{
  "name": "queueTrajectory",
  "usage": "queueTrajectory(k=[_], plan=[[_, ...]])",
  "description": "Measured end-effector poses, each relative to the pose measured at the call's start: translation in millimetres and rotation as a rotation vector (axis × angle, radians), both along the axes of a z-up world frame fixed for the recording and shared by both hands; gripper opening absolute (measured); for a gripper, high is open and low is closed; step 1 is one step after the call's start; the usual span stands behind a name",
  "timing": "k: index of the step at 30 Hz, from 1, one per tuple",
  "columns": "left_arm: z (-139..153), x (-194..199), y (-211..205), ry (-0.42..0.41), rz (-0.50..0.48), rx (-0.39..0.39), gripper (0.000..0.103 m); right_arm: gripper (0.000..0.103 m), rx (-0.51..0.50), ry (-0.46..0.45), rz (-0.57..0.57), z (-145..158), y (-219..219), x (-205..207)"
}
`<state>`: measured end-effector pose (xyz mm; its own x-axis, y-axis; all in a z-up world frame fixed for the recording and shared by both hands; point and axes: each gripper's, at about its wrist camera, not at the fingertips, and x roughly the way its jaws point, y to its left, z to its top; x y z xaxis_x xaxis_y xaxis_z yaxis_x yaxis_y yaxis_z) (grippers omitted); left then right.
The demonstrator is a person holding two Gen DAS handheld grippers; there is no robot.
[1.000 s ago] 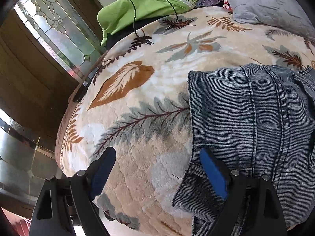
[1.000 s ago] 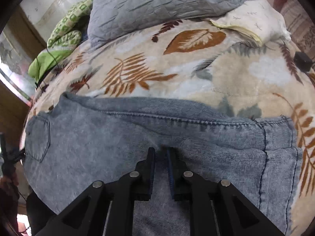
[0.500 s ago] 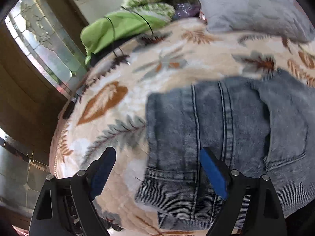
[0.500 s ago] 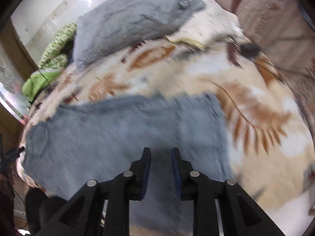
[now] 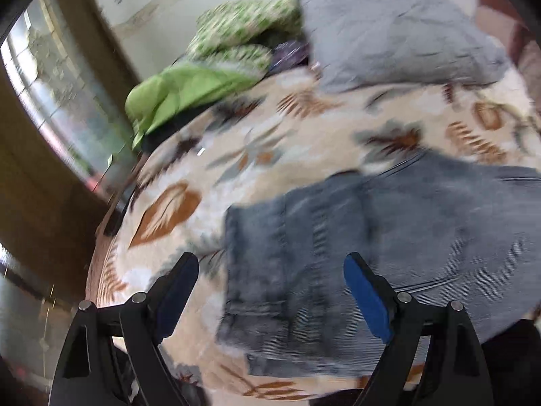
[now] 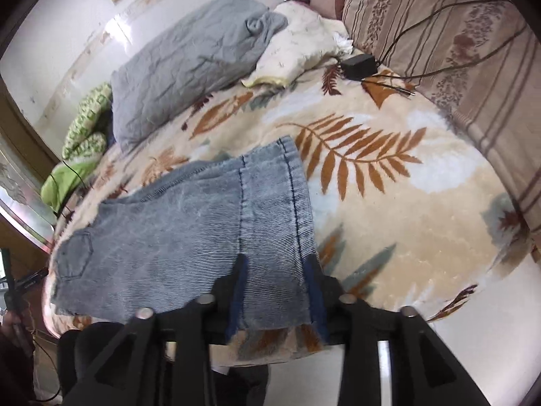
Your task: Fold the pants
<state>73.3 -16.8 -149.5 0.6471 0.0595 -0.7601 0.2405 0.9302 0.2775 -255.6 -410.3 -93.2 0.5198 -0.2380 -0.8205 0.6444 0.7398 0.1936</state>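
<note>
Since both grippers, left [image 5: 270,291] & right [image 6: 275,291], hang w/ jaws open, right's just widened, we risk snagging the folded pants [image 6: 189,223] & undoing it.

faded blue-grey denim pants [image 6: 189,233] lie folded flat, back pocket up, on the bed.

Blurred view: left gripper [image 5: 270,270], jaws wide apart and empty, above folded grey-blue denim pants [image 5: 389,247] lying on a leaf-patterned blanket [image 5: 270,128]; grey pillow [image 5: 399,40] behind
</note>
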Motion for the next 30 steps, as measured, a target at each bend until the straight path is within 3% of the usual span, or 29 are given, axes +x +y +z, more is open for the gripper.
queueTrajectory(k=[4, 11, 30], plan=[[21, -16, -19, -0.039, -0.062, -0.015, 0.088, 0.065, 0.022, -0.033, -0.015, -1, 10, -8], [36, -28, -16, -0.05, -0.064, -0.06, 0.088, 0.065, 0.041, -0.071, -0.008, 1, 20, -13], [72, -55, -21, -0.126, -0.093, -0.102, 0.088, 0.065, 0.032, -0.114, 0.094, 18, 57, 35]])
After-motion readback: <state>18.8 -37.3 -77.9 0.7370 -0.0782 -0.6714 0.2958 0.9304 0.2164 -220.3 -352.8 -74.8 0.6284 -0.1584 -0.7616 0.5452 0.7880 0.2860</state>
